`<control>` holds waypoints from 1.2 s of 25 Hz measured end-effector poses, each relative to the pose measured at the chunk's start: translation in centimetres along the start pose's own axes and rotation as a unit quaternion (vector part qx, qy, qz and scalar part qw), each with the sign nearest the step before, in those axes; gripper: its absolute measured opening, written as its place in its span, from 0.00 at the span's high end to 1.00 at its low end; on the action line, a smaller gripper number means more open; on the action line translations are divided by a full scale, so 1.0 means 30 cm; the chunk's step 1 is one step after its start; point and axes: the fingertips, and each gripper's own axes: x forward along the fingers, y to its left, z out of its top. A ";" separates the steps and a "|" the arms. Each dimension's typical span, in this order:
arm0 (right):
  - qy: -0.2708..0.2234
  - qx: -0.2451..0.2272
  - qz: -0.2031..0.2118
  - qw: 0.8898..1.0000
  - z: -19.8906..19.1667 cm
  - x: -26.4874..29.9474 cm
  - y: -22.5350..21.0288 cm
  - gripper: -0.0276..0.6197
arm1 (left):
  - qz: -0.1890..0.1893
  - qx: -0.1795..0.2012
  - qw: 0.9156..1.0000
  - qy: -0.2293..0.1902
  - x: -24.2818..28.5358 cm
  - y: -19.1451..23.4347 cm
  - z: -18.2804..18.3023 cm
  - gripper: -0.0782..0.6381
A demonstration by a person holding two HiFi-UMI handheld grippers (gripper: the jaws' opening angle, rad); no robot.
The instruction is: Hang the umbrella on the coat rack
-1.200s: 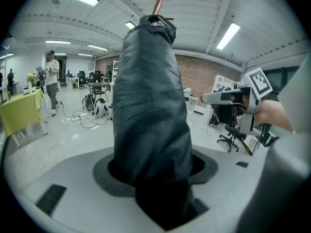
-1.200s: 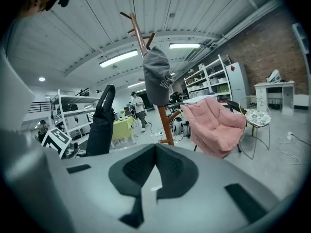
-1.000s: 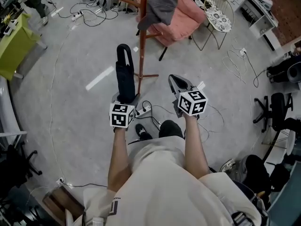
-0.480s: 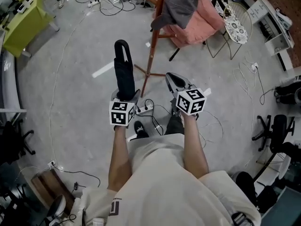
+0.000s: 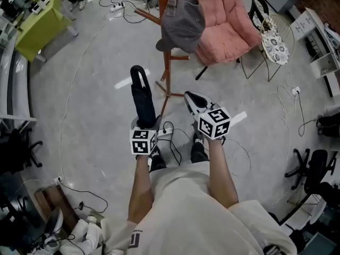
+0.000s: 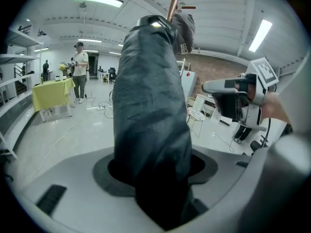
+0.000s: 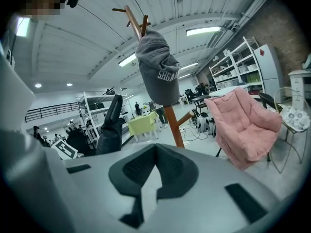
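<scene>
The left tongs (image 5: 145,122) are clamped on the lower end of the black folded umbrella (image 5: 142,95). The umbrella stands nearly upright out of the jaws, with its looped end on top. In the left gripper view its dark fabric fills the gap between the jaws completely.

The right tongs (image 5: 195,102) carry nothing. Their jaws are drawn together to a narrow point, and the right gripper view shows only a thin slit between the pads.

Both tongs are held side by side above the grey floor (image 5: 90,116), the right one a little nearer the pink armchair (image 5: 226,20).

The wooden coat rack (image 5: 165,70) stands on the floor just beyond the tongs, its feet spread behind the umbrella's upper half. A grey cap (image 5: 182,21) hangs from one of its pegs.

In the right gripper view the umbrella is left of the rack's pole and apart from it. A white power strip (image 5: 166,131) and loose cables lie on the floor by the person's shoes.
</scene>
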 end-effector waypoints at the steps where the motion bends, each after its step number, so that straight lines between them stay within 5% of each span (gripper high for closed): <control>1: 0.000 0.000 0.004 1.000 0.007 -0.002 -0.011 0.95 | 0.002 -0.002 1.000 0.002 0.009 -0.014 -0.003 0.52; 15: 0.048 -0.030 0.070 0.996 -0.018 0.063 -0.123 0.95 | 0.059 -0.046 0.997 0.020 0.146 -0.102 -0.104 0.52; 30: 0.137 -0.101 0.152 0.974 -0.141 0.012 -0.170 0.95 | 0.093 -0.102 0.990 0.024 0.297 -0.193 -0.204 0.52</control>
